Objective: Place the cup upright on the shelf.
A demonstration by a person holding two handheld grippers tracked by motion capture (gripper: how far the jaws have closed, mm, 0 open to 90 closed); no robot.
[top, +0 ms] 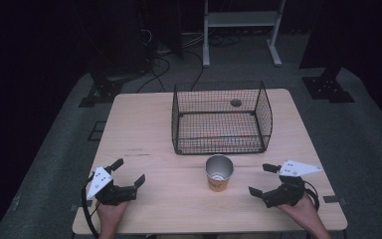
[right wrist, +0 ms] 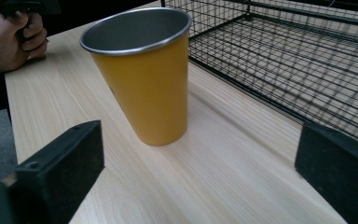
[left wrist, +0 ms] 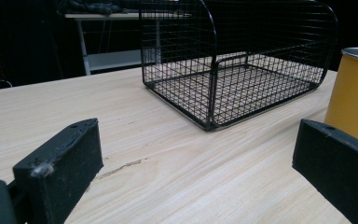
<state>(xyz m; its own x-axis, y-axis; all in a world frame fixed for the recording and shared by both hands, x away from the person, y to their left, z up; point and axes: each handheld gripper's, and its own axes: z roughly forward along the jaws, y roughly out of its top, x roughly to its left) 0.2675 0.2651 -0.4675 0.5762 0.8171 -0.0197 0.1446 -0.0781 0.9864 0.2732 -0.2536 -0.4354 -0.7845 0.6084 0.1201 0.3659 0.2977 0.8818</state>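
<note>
On the wooden tabletop [top: 144,134] stands a black wire basket [top: 221,117], beyond both jaws. The left gripper [top: 128,173] and the right gripper [top: 262,179] rest low, jaws wide open and empty. Between them stands upright a yellow metal cup [top: 219,172], touching neither.

Pale wood worktop [top: 139,134]. Grey carpet floor [top: 54,164] around it; white metal stand [top: 241,20] and black cables [top: 164,64] behind.

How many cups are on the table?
1. The yellow cup stands upright on the table, just in front of the wire basket, between the two grippers. The basket looks empty.
</note>
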